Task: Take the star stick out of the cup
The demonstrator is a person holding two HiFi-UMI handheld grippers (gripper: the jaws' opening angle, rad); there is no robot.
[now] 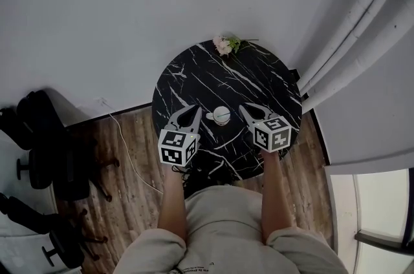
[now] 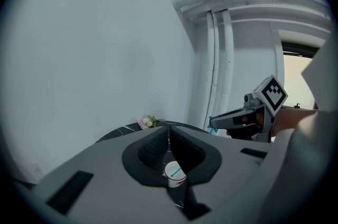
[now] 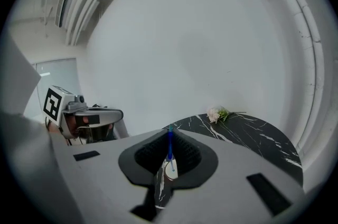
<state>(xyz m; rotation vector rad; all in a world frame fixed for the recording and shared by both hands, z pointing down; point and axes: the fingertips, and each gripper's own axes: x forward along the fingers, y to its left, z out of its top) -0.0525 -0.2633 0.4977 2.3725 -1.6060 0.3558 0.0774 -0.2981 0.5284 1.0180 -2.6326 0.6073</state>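
A small white cup [image 1: 221,115] stands on the round black marble table [image 1: 259,79], between my two grippers. My right gripper [image 1: 243,108] is shut on the upper end of the thin blue star stick [image 3: 170,145]. From there the stick slants down to the cup [image 3: 170,170]. In the left gripper view its lower part [image 2: 176,169] lies inside the cup's mouth [image 2: 175,178]. A teal star [image 2: 212,124] shows at the right gripper's tip. My left gripper [image 1: 196,110] hovers just left of the cup, its jaws together and holding nothing.
A small bunch of pink and white flowers [image 1: 226,44] lies at the table's far edge. Black office chairs [image 1: 39,137] stand on the wood floor to the left, near a white cable [image 1: 123,143]. White curtain folds [image 1: 349,40] hang to the right.
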